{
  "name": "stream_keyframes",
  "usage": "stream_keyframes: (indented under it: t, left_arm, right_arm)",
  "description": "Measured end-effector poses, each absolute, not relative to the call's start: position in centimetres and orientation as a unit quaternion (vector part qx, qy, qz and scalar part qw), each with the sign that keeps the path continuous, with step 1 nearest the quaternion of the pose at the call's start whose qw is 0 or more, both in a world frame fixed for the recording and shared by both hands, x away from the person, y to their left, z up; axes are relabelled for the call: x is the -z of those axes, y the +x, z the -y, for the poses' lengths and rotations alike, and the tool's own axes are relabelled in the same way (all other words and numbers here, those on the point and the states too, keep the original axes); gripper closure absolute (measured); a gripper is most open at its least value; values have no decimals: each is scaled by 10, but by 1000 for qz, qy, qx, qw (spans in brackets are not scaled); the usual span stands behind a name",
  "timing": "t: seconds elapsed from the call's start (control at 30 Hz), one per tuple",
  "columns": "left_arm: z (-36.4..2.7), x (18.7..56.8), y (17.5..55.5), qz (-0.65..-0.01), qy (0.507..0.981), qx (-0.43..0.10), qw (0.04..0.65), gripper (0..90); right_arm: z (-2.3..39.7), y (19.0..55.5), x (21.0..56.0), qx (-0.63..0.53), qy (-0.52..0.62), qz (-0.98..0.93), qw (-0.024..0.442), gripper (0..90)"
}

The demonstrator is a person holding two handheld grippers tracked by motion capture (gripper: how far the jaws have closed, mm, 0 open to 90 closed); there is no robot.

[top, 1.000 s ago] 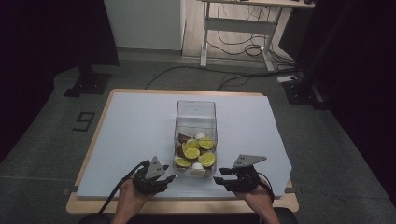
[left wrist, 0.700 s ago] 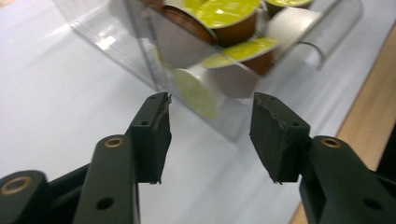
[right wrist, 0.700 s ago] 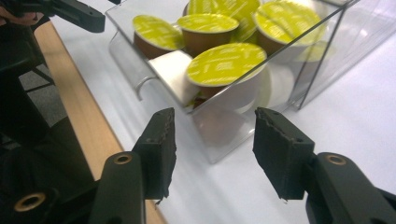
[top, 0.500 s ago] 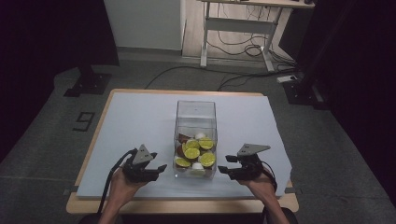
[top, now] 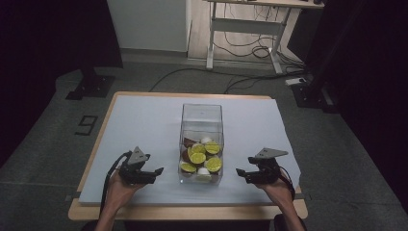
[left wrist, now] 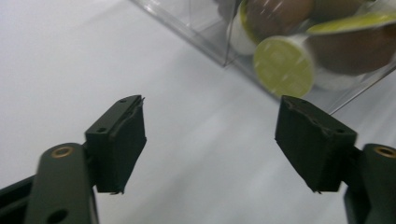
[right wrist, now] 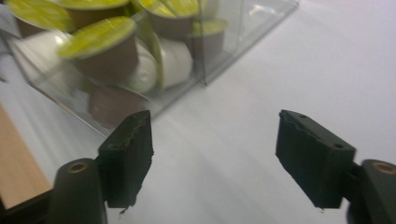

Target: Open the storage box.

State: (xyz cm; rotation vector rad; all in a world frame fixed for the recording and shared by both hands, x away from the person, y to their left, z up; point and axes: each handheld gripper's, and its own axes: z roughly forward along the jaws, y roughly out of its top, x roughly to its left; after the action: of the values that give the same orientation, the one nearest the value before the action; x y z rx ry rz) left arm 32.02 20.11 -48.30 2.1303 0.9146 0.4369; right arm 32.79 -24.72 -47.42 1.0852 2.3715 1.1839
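- Two hand-held grippers sat low near the surface's [top: 144, 120] front edge, the left hand-held gripper [top: 155, 172] and right hand-held gripper [top: 243, 174] flanking the box [top: 202, 115].
- Both had just been opening; their jaws stood apart with nothing between them, likely a release.
- Between them the clear box rested upright on the white sheet, untouched.
- Capsules [top: 197, 158] filled its near end, so it probably stays put unaided.

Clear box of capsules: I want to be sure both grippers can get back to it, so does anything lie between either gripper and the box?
Nothing visible does. Only bare white table cover lies between the left gripper and the clear box, and likewise for the right gripper. Both grippers' fingers are open and empty.
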Motion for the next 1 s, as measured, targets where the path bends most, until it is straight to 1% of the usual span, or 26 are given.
stream_keyframes:
  t: [0.07,0.17,0.2,0.23,0.27,0.37,0.53,0.63,0.7,0.8,0.9,1.0]
  left_arm:
    - [-202,485,321,-359,835,-172,380,199]
    - [-205,490,322,-366,832,-169,380,176]
    - [-206,492,323,-369,834,-166,376,159]
    - [-206,493,323,-371,836,-164,370,159]
    - [-204,495,323,-368,841,-170,357,142]
    - [-202,497,324,-366,843,-166,357,133]
    - [-197,508,329,-368,855,-155,330,36]
    - [-191,518,331,-365,867,-151,303,3]
    - [-189,522,332,-363,873,-148,291,0]
    - [-193,525,334,-373,866,-131,307,0]
    - [-193,526,333,-374,864,-133,311,0]
    - [-194,527,333,-374,862,-134,314,0]
  right_arm:
    - [250,328,480,-407,383,-817,138,237]
    - [253,328,490,-398,395,-816,139,192]
    - [253,328,496,-386,400,-820,137,163]
    - [253,328,496,-386,400,-820,137,163]
    - [253,328,502,-374,403,-824,138,142]
    - [254,328,507,-365,407,-825,140,136]
    - [258,328,516,-356,419,-824,139,128]
    - [261,328,522,-352,425,-823,132,118]
    - [261,328,523,-350,426,-824,131,116]
    - [262,328,526,-346,427,-825,129,99]
    - [261,328,527,-346,425,-826,132,84]
    - [257,325,531,-335,404,-838,146,27]
